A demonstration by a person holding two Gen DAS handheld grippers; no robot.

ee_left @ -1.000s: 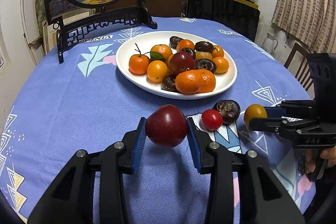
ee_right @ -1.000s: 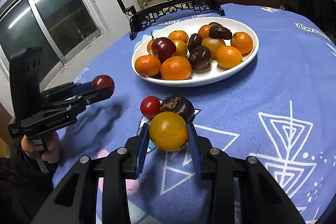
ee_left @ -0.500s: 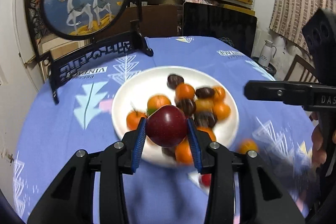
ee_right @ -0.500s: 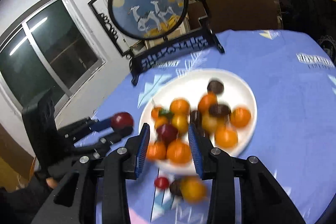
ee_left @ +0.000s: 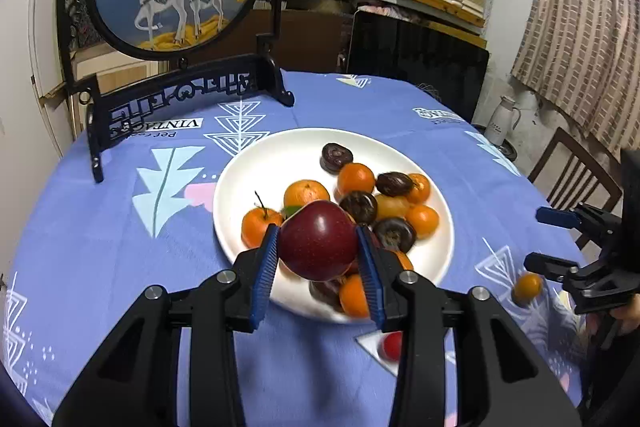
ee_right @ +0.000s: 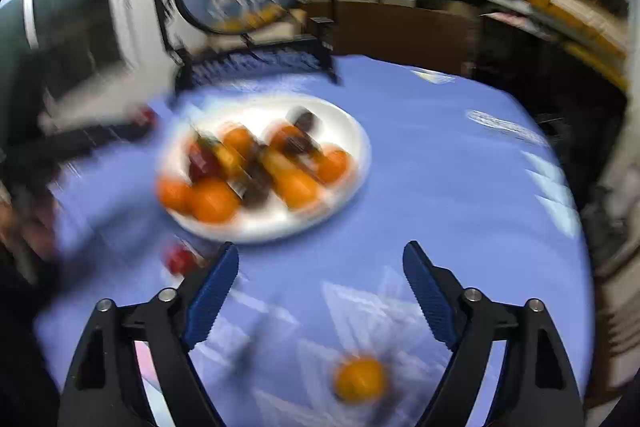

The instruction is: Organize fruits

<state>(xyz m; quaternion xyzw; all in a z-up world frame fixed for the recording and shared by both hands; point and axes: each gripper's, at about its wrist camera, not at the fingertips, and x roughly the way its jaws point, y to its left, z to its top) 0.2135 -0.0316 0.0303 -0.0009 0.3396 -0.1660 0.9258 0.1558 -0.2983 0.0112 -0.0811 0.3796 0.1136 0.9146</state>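
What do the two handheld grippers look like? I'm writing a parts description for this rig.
Both match. The left gripper and right gripper have angular matte-black plastic linkages with triangular cut-outs and round silver pivot screws. Each finger carries a blue ribbed pad on its inner face. No cables show. A bare fingertip of the person's right hand is just visible; no sleeve shows.

Fruit crowds the plate's [ee_left: 256, 167] near half; far-left rim bare.

Glossy red apple [ee_left: 318, 243], smooth white plate [ee_left: 256, 171], printed cloth tablecloth [ee_left: 100, 227]
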